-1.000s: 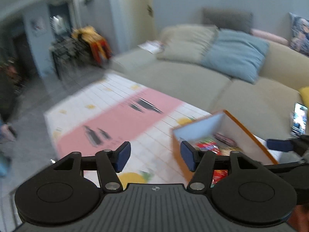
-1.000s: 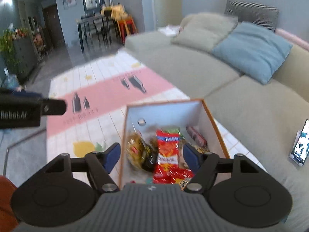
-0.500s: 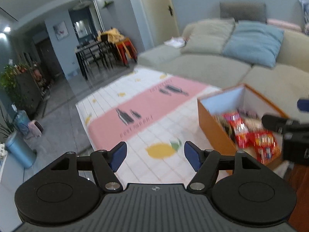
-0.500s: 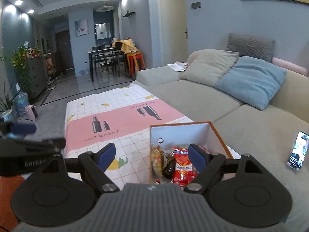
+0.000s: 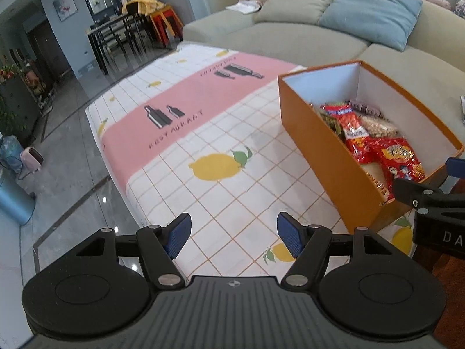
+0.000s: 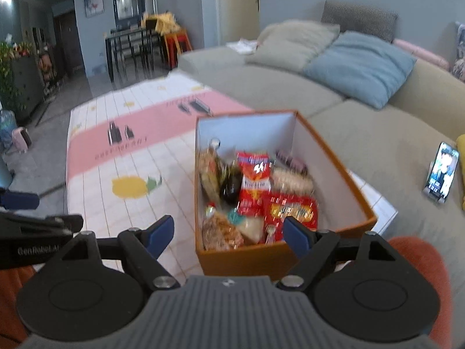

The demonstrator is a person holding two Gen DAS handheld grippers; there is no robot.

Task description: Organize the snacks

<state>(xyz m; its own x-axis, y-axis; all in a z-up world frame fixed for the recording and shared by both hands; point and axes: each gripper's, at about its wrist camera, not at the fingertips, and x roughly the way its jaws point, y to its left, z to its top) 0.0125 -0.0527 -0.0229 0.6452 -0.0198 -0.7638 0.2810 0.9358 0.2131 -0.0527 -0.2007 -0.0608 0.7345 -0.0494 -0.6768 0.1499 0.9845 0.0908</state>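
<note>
An orange box [image 5: 325, 151] with white inside walls stands on the table's right part and holds several snack packets, among them red bags [image 5: 398, 157]. In the right wrist view the box [image 6: 247, 257] sits just ahead, with red bags [image 6: 255, 180] and a dark bottle [image 6: 231, 186] inside. My left gripper [image 5: 234, 234] is open and empty over the tablecloth, left of the box. My right gripper [image 6: 228, 234] is open and empty, above the box's near edge. It also shows in the left wrist view [image 5: 430, 200] at the right edge.
The table carries a white checked cloth [image 5: 203, 133] with a pink band and lemon prints. A beige sofa [image 5: 290, 37] with cushions runs behind it. A phone [image 6: 441, 171] stands propped on the sofa. A dining table and chairs [image 5: 128, 35] stand far back.
Both grippers have tilted down and drawn closer to the table. The box now lies nearer in both views. Both jaws stay open.
</note>
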